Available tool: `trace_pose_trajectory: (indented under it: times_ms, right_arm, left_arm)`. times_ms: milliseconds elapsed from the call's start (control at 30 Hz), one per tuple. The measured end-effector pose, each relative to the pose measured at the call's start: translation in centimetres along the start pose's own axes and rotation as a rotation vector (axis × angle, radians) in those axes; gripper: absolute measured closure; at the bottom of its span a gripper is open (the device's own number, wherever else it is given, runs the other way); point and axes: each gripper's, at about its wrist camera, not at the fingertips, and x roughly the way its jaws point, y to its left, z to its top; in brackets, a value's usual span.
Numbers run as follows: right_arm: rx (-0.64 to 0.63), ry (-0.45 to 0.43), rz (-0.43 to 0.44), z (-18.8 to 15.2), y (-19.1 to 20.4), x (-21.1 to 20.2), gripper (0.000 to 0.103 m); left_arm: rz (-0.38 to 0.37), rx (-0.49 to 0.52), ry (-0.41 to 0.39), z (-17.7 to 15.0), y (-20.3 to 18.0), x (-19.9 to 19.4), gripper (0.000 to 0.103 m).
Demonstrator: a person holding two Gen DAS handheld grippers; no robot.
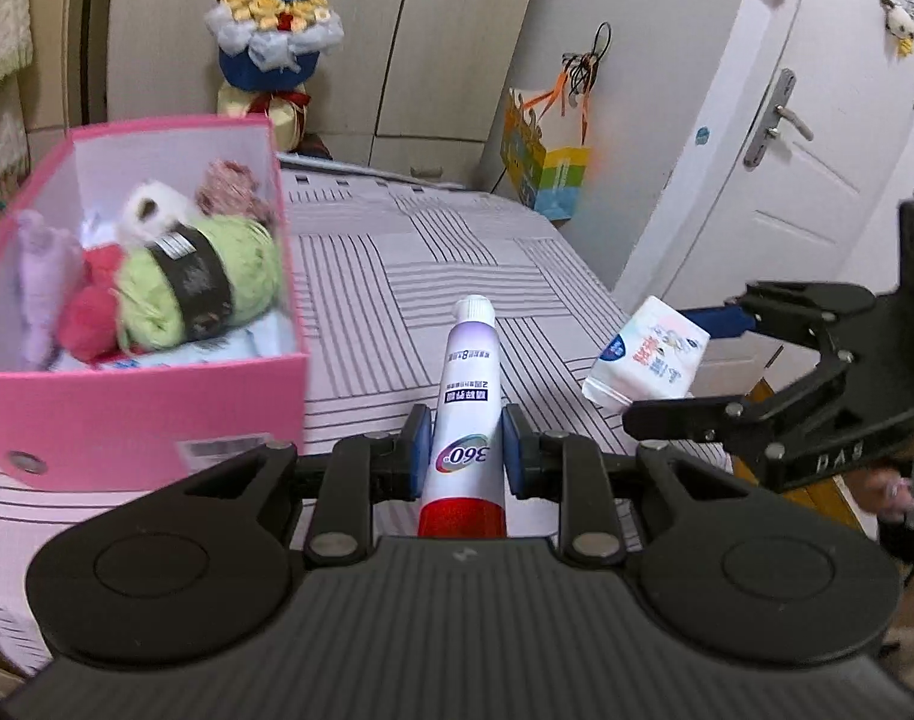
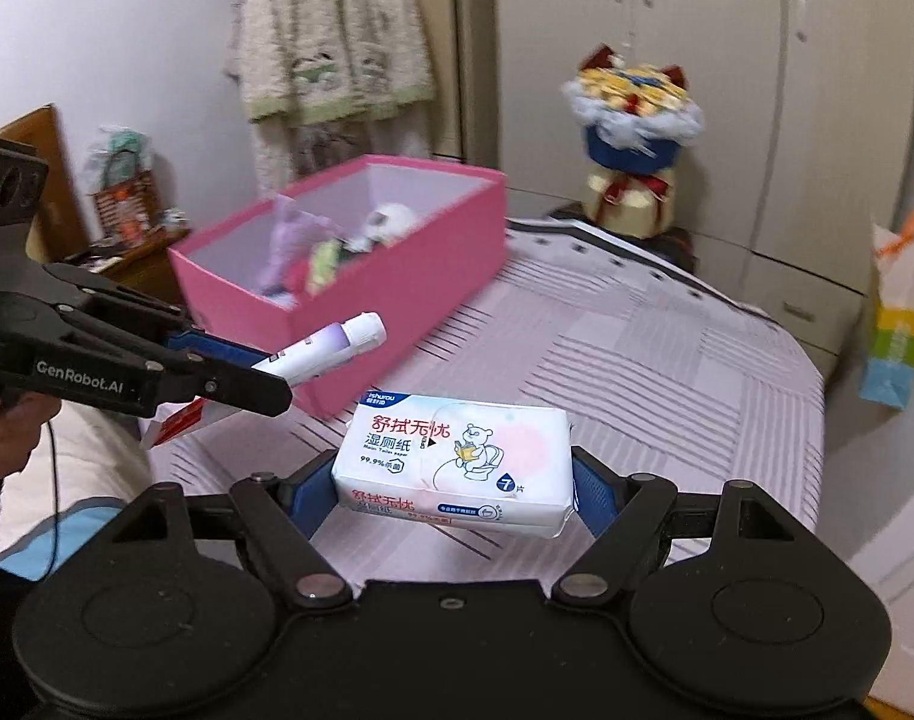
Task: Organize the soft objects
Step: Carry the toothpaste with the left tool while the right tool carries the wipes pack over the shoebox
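The left tongs (image 1: 464, 450) are clenched on a toothpaste tube (image 1: 464, 414), gripped at mid-body with the capped end pointing forward; the right tongs (image 2: 455, 495) are clamped across the short ends of a wet-wipe pack (image 2: 457, 468), with the jaws set wide. Both items are held clear above the bed (image 2: 637, 372), near the pink box (image 1: 145, 414), which stands on the striped cover at the far left. The step in hand is judged to be the carry to the box. Each load should be brought over the open top before it is lowered, and the rim should be cleared so that the thin wall is not struck. As the box is already loaded with a green yarn skein (image 1: 199, 282), a red ball (image 1: 88, 318) and a lilac plush item (image 1: 40, 288), the free space at the near end should be chosen. The tongs should be released one pair at a time. The tube is white with a red base and lilac shoulder; the pack is a white, pillow-like foil packet printed with red characters and a bear, and it is expected to yield under pressure.
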Motion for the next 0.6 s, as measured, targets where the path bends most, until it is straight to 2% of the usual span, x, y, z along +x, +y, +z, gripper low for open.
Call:
trace_pose_trajectory:
  times_ms: [200,400,600]
  right_arm:
    - [-0.075,-0.045,0.056,2.5,3.0,-0.2,0.020]
    - [-0.127,-0.120,0.059,4.9,5.4,1.9,0.020]
    - [-0.161,-0.193,0.076,8.4,7.1,4.6,0.020]
  left_arm:
    - [0.054,0.025,-0.063,0.5,1.8,-4.6,0.080]
    - [0.154,-0.024,-0.199,1.9,5.6,-8.2,0.080]
    - [0.232,-0.056,-0.261,3.7,9.4,-8.6,0.080]
